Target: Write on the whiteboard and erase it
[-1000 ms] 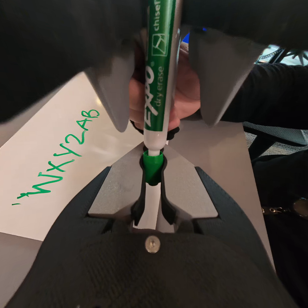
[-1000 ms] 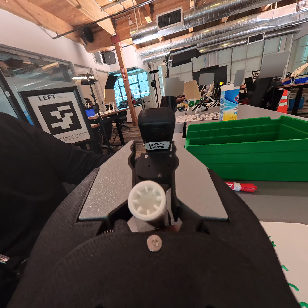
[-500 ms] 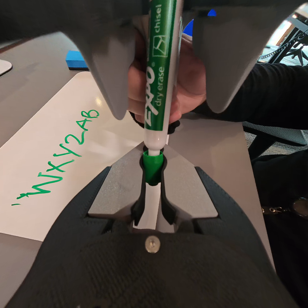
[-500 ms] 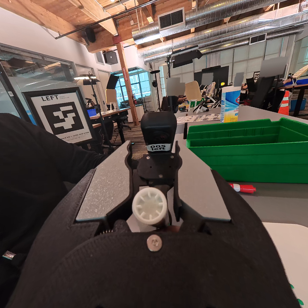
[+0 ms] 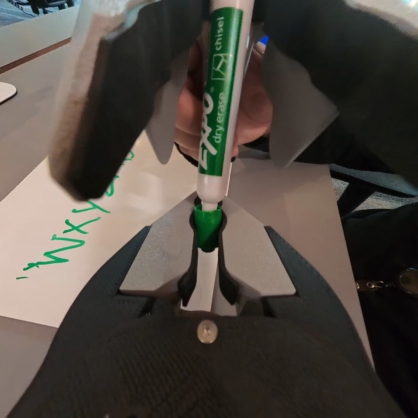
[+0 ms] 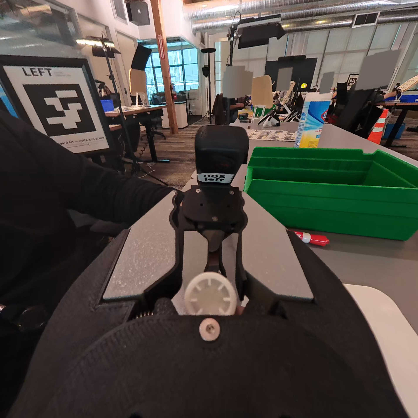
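My left gripper (image 5: 208,203) is shut on the green cap (image 5: 207,228), above the white whiteboard (image 5: 45,226) that bears green letters (image 5: 74,230). The green and white marker (image 5: 217,101) stands nose-down with its white neck inside the cap's mouth. My right gripper (image 6: 209,196) is shut on the marker's barrel; the barrel's white rear end (image 6: 210,294) faces the right wrist camera. In the left wrist view the right gripper (image 5: 222,160) is blurred and its black side (image 5: 90,124) hides some letters. A hand (image 5: 253,108) shows behind the marker.
A green bin (image 6: 328,196) stands on the grey table, with a red marker (image 6: 314,239) in front of it and a wipes canister (image 6: 311,122) behind. A whiteboard corner (image 6: 373,316) shows at the right. A black sleeve (image 6: 90,192) and a framed tag sign (image 6: 56,106) are at the left. Spacing between my two grippers at the tips: around 12 cm.
The right gripper has swung over the board, and its black side now covers the upper letters and the blue eraser. The marker's rear end sits lower and nearer the right camera. Cap and left gripper are unmoved.
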A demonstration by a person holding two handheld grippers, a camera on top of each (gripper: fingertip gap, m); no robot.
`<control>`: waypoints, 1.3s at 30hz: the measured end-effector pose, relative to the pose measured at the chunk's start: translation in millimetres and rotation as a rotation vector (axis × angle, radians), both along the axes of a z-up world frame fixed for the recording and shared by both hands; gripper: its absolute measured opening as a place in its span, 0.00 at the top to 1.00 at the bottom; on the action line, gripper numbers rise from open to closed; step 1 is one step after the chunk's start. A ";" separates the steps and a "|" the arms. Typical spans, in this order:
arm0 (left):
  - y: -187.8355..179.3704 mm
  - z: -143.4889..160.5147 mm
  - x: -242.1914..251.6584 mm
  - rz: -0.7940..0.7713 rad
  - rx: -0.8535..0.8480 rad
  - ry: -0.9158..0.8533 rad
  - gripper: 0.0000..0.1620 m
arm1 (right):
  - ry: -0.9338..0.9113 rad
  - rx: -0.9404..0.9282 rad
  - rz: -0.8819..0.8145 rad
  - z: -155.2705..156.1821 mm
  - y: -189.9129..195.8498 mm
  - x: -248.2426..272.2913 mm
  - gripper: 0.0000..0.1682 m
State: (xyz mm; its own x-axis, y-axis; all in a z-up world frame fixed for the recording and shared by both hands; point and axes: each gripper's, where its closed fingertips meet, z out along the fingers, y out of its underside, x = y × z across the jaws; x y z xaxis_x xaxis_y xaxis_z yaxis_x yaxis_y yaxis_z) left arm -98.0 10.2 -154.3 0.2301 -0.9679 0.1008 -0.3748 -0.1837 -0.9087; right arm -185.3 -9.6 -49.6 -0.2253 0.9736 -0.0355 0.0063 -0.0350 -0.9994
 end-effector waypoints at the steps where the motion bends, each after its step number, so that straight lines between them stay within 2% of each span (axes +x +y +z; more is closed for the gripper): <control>1: -0.2 0.1 0.0 -0.001 0.001 0.000 0.95 | 0.007 0.008 0.004 1.6 -1.1 1.1 0.71; 5: -0.1 0.2 0.0 -0.001 0.001 -0.001 0.95 | 0.031 0.009 -0.005 7.5 1.3 5.5 0.70; 11: -1.0 -0.6 0.2 -0.004 0.007 0.007 0.94 | -0.038 0.040 -0.008 -5.7 1.1 1.9 0.71; 21: -1.3 -0.8 0.4 -0.004 0.008 0.011 0.94 | -0.050 0.066 -0.023 -4.3 3.0 6.4 0.70; 31: -0.1 -9.4 -1.5 0.005 0.010 0.072 0.95 | -0.253 0.099 0.008 -34.8 0.4 10.0 0.87; 39: 5.7 -23.7 -5.4 0.042 0.041 0.180 0.95 | -0.330 0.055 -0.002 -48.3 3.3 7.9 0.87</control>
State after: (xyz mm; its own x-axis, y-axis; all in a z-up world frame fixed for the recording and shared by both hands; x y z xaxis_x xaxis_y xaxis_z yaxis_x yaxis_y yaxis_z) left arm -103.4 15.9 -178.0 0.2807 -0.9597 0.0151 -0.5247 -0.1666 -0.8349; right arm -177.3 -6.3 -97.9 -0.2083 0.9766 -0.0539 0.3295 0.0182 -0.9440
